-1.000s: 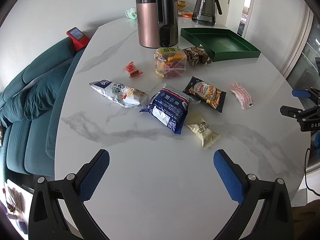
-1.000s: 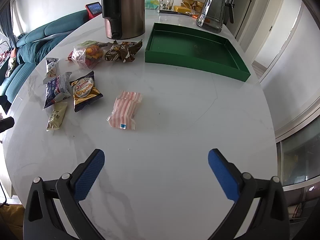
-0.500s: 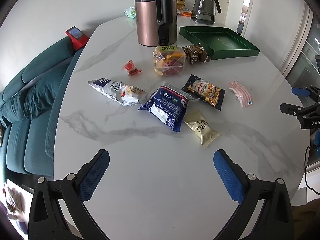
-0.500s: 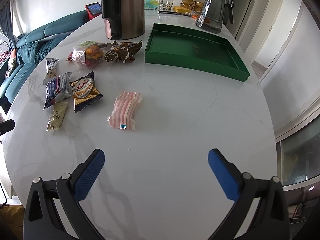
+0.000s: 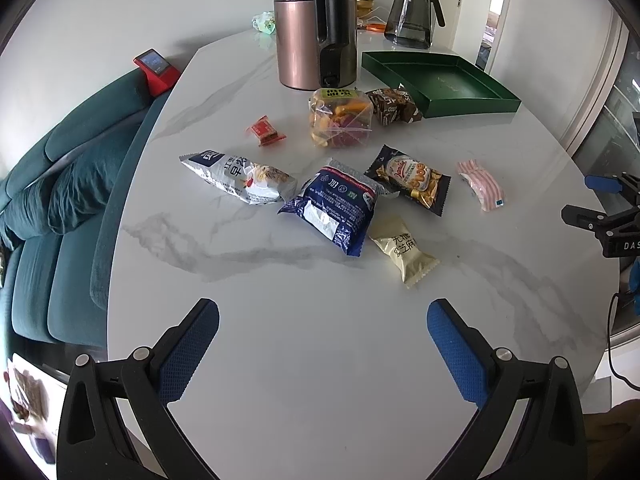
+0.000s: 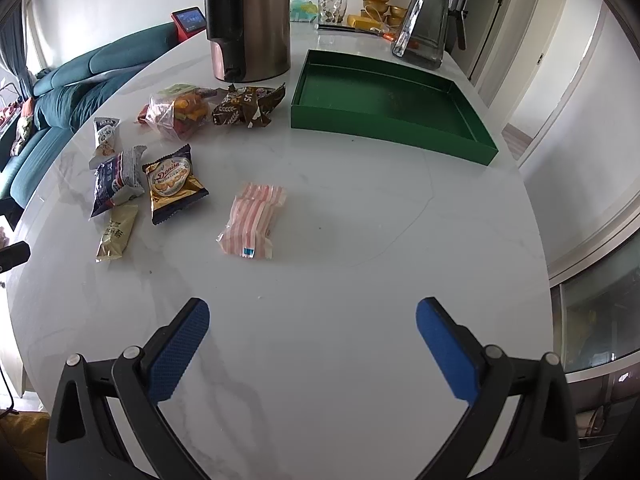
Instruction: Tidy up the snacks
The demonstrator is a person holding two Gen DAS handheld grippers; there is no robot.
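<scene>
Several snack packs lie on the white marble table (image 5: 320,360): a white bag (image 5: 240,176), a blue bag (image 5: 336,208), a beige pack (image 5: 404,250), a black-gold Danisa bag (image 5: 410,180) (image 6: 174,186), a pink striped pack (image 5: 482,186) (image 6: 254,220), a red sweet (image 5: 264,131), a clear tub of sweets (image 5: 340,122) (image 6: 180,114) and a brown bag (image 5: 394,106) (image 6: 248,104). An empty green tray (image 5: 444,84) (image 6: 384,104) sits behind them. My left gripper (image 5: 322,320) is open and empty, short of the packs. My right gripper (image 6: 312,320) is open and empty, short of the pink pack.
A copper and black kettle-like appliance (image 5: 316,24) (image 6: 248,20) and a glass jug (image 5: 412,10) (image 6: 424,20) stand at the back. A teal sofa (image 5: 60,184) runs along the table's left edge. Gold bowls (image 6: 378,0) sit at the far end.
My left gripper has tilted or drawn back slightly, so the packs sit a little higher in its view. The right gripper has not moved.
</scene>
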